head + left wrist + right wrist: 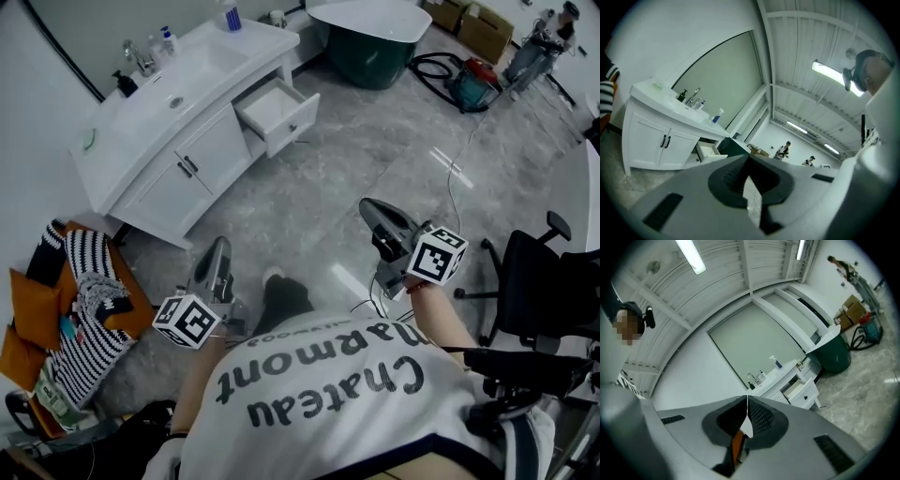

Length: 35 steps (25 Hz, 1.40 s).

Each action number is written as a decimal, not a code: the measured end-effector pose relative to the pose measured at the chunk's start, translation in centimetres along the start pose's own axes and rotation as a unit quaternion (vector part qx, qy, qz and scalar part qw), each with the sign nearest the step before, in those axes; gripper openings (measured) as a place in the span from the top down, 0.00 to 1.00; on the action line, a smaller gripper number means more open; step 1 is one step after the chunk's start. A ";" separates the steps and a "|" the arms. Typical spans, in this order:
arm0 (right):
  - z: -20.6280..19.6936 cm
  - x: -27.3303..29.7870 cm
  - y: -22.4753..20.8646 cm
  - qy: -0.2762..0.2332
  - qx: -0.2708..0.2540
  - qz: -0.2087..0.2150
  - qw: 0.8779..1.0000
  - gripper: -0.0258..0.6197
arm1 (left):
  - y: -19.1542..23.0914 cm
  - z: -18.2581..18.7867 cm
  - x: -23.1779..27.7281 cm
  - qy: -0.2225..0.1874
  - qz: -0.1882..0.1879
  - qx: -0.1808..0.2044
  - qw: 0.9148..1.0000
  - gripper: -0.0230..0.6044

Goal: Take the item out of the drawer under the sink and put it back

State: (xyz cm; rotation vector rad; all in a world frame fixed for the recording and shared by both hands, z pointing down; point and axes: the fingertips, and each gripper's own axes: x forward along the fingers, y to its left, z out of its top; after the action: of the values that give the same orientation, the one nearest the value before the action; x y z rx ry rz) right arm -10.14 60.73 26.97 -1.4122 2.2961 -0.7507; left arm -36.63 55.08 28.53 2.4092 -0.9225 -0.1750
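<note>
Floor point(375, 169): grey marbled tile, filling the middle of the frame.
Vanity point(202, 155): white two-door cabinet with a sink, running diagonally across the upper left.
Bathtub point(370, 42): dark green with a white rim, top centre, just beyond the vanity's right end.
Office chair point(534, 281): black, at the right edge.
Striped cloth point(89, 281): black and white, heaped at lower left.
Drawer point(281, 112): pulled out at the vanity's right end, white inside; I cannot tell whether the item lies in it.
Left hand-held gripper point(220, 246): jaws closed on nothing, low centre-left, well apart from the drawer.
Right hand-held gripper point(367, 204): jaws closed and empty, right of centre.
Spray bottle point(232, 17): upright on the tabletop, top of the frame.
</note>
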 end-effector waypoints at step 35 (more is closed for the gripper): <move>11.2 25.1 -11.4 -0.014 -0.042 -0.105 0.994 0.94 | 15.8 15.4 28.6 0.108 -0.093 0.043 0.989 0.95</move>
State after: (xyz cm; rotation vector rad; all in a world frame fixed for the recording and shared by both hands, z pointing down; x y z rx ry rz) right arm -7.15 31.25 24.46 -1.7104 2.2047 -0.6954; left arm -28.85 19.90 26.11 2.5328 -0.6191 0.0588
